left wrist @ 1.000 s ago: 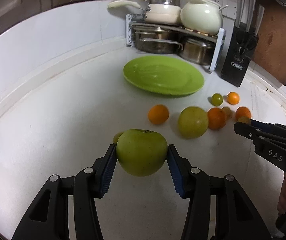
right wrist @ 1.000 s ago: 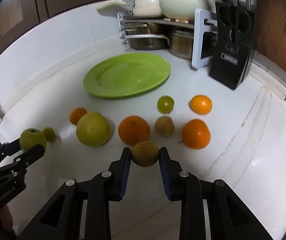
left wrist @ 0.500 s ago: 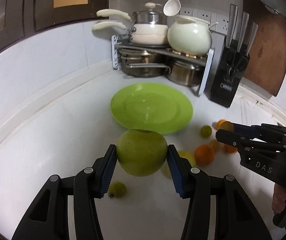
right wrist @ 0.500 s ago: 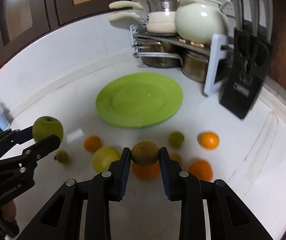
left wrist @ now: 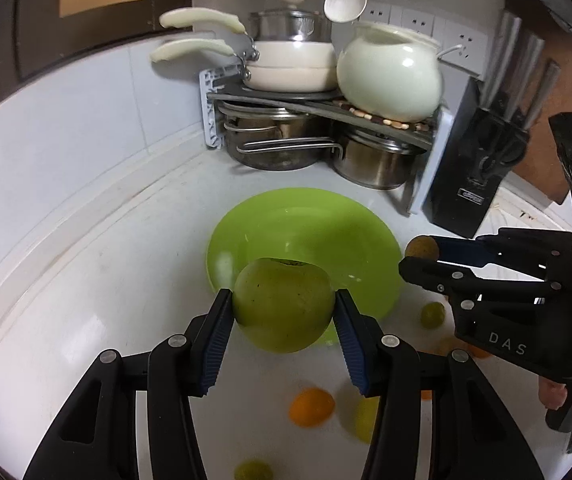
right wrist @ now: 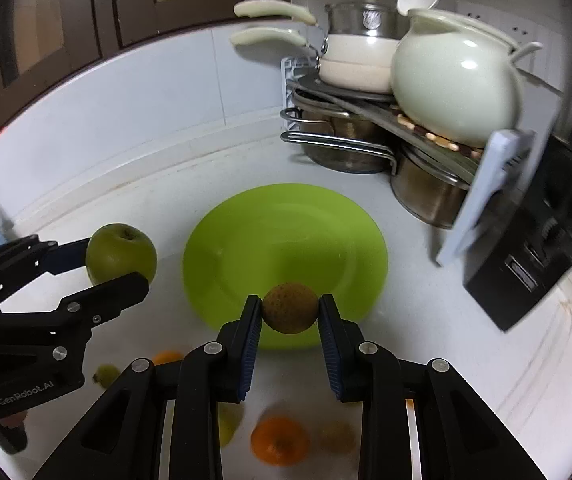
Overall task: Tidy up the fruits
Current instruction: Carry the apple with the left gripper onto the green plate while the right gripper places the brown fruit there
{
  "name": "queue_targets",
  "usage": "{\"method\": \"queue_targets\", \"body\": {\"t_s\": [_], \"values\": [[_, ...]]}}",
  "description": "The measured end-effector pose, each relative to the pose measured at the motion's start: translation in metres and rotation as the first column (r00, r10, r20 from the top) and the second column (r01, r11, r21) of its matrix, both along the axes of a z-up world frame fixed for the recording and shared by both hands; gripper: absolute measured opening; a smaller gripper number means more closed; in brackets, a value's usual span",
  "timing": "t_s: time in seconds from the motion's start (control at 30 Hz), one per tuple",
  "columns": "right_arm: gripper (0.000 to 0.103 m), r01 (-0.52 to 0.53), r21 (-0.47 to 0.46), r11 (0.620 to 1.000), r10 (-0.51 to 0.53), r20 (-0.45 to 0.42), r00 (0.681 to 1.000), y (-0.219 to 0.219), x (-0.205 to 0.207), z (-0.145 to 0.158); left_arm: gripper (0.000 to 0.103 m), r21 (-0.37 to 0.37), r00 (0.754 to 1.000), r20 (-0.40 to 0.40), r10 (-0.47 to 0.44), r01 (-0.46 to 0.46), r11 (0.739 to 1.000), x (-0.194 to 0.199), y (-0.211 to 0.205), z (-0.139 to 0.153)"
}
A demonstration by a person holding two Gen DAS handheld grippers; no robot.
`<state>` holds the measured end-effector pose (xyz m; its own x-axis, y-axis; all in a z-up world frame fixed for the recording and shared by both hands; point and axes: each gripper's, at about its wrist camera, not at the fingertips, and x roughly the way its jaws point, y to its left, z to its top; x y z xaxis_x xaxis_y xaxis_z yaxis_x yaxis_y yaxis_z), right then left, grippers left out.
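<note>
My left gripper [left wrist: 284,312] is shut on a green apple [left wrist: 284,304] and holds it in the air over the near edge of the green plate [left wrist: 306,232]. My right gripper [right wrist: 290,312] is shut on a small brown fruit [right wrist: 290,307] and holds it above the plate's [right wrist: 286,240] near rim. The apple [right wrist: 121,254] and left gripper also show at the left of the right wrist view. The brown fruit [left wrist: 422,246] shows at the right of the left wrist view. Oranges [left wrist: 312,407] [right wrist: 280,438] and small green fruits [left wrist: 433,315] lie on the white counter below.
A rack with steel pots [left wrist: 282,144], cream pans [left wrist: 290,66] and a white pot [left wrist: 390,76] stands behind the plate. A black knife block [left wrist: 474,164] stands at the back right. The counter wall [left wrist: 66,140] runs along the left.
Both grippers have risen and moved forward with their fruit, from over the loose fruits to the near edge of the green plate.
</note>
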<state>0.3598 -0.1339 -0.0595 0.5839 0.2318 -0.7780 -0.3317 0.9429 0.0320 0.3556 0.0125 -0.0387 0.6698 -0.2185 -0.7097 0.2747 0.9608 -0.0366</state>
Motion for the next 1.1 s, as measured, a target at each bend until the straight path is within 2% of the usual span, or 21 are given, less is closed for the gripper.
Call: {"method": "queue_targets", "body": {"t_s": [0.33, 0.63, 1.1], "values": [[0.03, -0.06, -0.056, 0.997, 0.052, -0.139, 0.989, 0.008, 0.047, -0.032, 0.05, 0.037, 0.993, -0.113, -0.038, 0.042, 0.998, 0.06, -0.011, -0.028], [0.03, -0.079, -0.081, 0.994, 0.06, -0.22, 0.974, 0.009, 0.065, -0.057, 0.05, 0.041, 0.976, -0.213, -0.053, 0.063, 0.997, 0.08, -0.018, -0.056], [0.03, -0.079, -0.079, 0.994, 0.058, -0.247, 0.967, 0.011, 0.071, -0.068, 0.05, 0.033, 0.971, -0.236, -0.044, 0.053, 0.998, 0.087, -0.02, -0.066]]}}
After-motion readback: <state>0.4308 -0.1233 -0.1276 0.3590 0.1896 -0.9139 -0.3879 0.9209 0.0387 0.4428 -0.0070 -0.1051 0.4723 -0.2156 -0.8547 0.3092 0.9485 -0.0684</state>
